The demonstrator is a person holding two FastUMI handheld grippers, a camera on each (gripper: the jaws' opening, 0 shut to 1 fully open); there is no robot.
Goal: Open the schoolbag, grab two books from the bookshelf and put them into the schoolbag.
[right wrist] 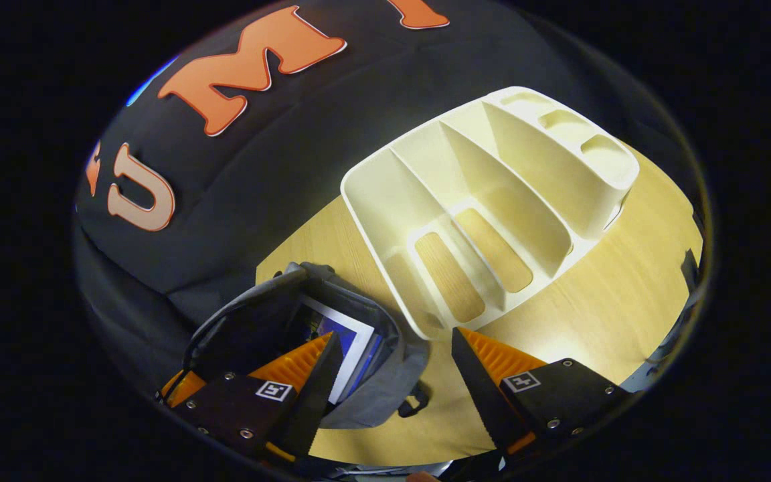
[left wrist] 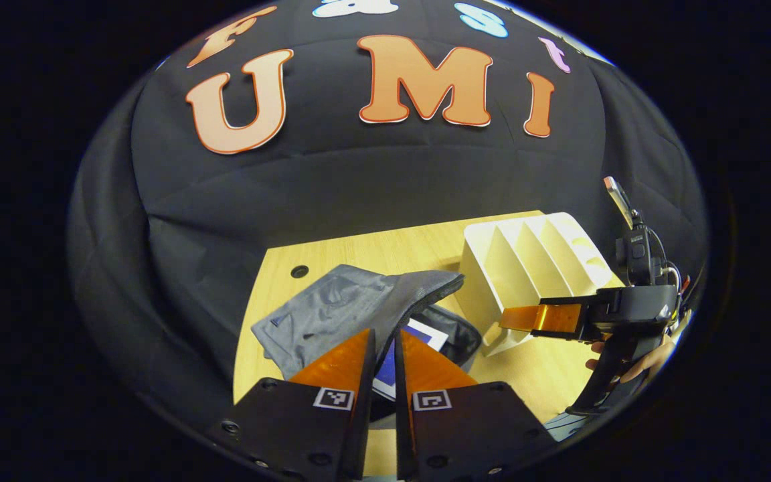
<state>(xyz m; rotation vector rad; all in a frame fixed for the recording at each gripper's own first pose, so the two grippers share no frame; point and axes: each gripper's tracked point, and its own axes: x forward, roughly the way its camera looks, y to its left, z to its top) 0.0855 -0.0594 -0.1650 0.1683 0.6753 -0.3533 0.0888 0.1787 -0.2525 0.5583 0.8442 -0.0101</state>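
Note:
The grey schoolbag [left wrist: 332, 308] lies open on the wooden table [left wrist: 372, 251]. My left gripper [left wrist: 385, 338] is shut on the edge of its raised flap [left wrist: 425, 284]. A blue book with a white border [left wrist: 422, 335] lies inside the bag. In the right gripper view the same book [right wrist: 342, 335] shows in the mouth of the schoolbag [right wrist: 365, 402]. My right gripper [right wrist: 392, 341] stands open above the bag's right rim with nothing between its fingers. The cream bookshelf [right wrist: 492, 187] lies just beyond it with bare slots. In the left gripper view the right gripper [left wrist: 512, 318] hovers in front of the bookshelf [left wrist: 526, 268].
The table's left edge and a small round hole [left wrist: 299, 271] lie left of the bag. A hand [left wrist: 626, 365] holds the right gripper at the right. Bare table [right wrist: 600, 294] stretches to the right of the bookshelf. The black cloth wall closes the back.

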